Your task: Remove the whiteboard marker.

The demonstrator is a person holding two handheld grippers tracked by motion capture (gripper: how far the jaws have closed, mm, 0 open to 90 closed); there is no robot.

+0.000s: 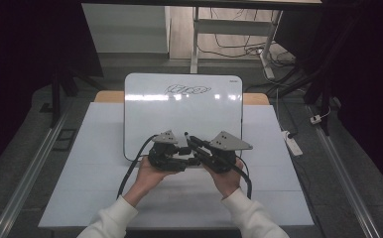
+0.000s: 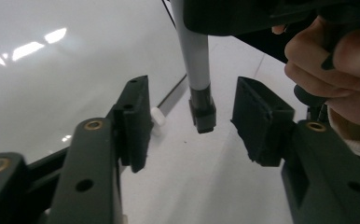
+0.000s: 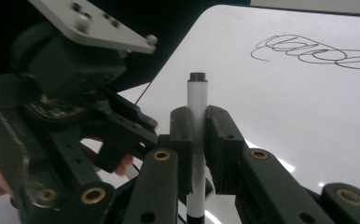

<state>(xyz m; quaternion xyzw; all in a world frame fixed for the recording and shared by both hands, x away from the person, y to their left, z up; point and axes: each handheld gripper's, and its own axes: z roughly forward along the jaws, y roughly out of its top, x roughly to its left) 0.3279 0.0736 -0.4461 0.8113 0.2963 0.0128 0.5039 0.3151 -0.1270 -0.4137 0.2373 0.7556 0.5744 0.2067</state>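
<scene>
The right gripper [image 3: 195,135] pinched a white marker [image 3: 197,100] above the whiteboard [image 1: 179,114]; the left gripper [image 2: 190,121] had its fingers [image 2: 134,116] spread around the marker's dark end, untouching.

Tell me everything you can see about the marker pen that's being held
The marker is a slim white barrel with black ends, plastic by its look. The right gripper is shut on its middle, so it stands up between the pads over the whiteboard. In the left gripper view its black end hangs between the left gripper pads, which stand apart from it on both sides.
</scene>
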